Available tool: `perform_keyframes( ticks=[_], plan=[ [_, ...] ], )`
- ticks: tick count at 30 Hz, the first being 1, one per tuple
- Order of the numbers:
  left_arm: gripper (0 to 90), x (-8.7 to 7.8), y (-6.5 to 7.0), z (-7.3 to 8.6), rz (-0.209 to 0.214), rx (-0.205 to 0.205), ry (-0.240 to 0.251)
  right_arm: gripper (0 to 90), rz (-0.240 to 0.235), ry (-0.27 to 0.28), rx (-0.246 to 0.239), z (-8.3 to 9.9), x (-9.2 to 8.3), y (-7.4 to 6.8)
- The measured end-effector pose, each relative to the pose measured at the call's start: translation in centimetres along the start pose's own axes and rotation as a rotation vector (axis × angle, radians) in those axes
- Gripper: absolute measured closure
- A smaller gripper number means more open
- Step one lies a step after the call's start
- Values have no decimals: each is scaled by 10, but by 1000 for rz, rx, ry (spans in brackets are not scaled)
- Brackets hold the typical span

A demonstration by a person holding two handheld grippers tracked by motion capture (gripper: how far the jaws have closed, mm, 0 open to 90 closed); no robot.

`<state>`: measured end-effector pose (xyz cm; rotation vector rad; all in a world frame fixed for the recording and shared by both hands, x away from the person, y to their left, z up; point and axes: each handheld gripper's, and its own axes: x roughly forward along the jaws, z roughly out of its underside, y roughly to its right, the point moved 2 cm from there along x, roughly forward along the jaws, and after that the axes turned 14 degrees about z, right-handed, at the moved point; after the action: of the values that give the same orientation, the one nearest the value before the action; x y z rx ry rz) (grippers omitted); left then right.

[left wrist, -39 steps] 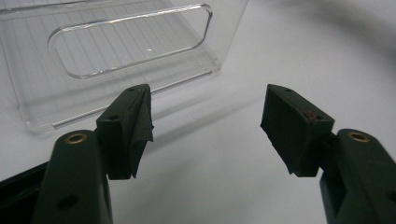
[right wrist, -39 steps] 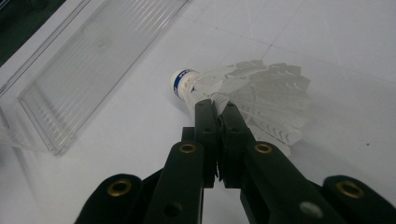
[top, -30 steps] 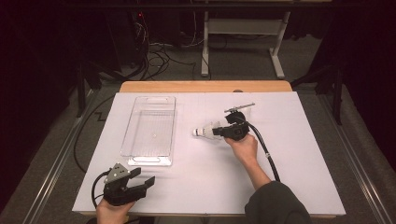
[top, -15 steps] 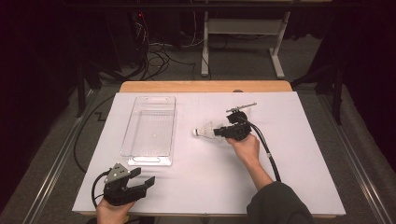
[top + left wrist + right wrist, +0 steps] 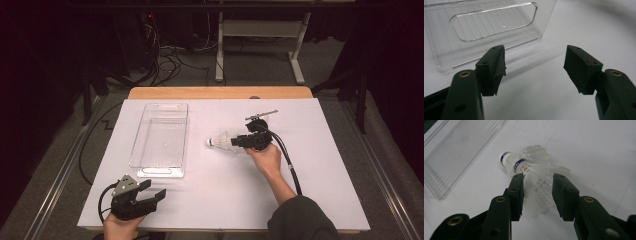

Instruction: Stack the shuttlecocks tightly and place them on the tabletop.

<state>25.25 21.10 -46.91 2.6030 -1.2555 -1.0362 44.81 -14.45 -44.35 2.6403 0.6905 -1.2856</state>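
Observation:
Two white plastic shuttlecocks (image 5: pixel 534 173) with blue-banded corks lie nested side by side on the white table cover, corks toward the clear tray (image 5: pixel 451 162). In the high view the shuttlecocks (image 5: pixel 219 142) rest just left of my right gripper (image 5: pixel 235 142). The right gripper (image 5: pixel 537 187) has just been opening; its jaws stand apart on either side of the feather skirts, which lie between the pads without being squeezed. My left gripper (image 5: pixel 153 189) is at the near left corner, open and holding nothing. In its own view the left gripper (image 5: pixel 534 66) faces the tray's handle end (image 5: pixel 494 23).
The clear tray (image 5: pixel 161 172) lies lengthwise left of centre, with nothing in it. A wooden table edge (image 5: pixel 220 93) runs along the far side. A black cable (image 5: pixel 290 165) trails from the right gripper toward the person's sleeve. Dark floor with cables and a table frame lies beyond.
The right gripper's jaws have spread apart around the shuttlecocks, which now rest on the table. Both hands stayed where they were.

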Motion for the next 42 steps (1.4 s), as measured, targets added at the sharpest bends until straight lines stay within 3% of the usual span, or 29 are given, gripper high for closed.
perform_keyframes(
  ticks=[10, 22, 42],
  plan=[
    [342, -1, 0, 0, -2, 3, 1, 605, 1, 11, -1, 2, -4, 3],
    [343, -1, 0, 0, -2, 0, 2, 523, 18, 56, -26, 5, -17, 8],
    [343, -4, 1, 2, -10, -7, 9, 510, 53, 93, -21, 4, -29, 19]
  ],
)
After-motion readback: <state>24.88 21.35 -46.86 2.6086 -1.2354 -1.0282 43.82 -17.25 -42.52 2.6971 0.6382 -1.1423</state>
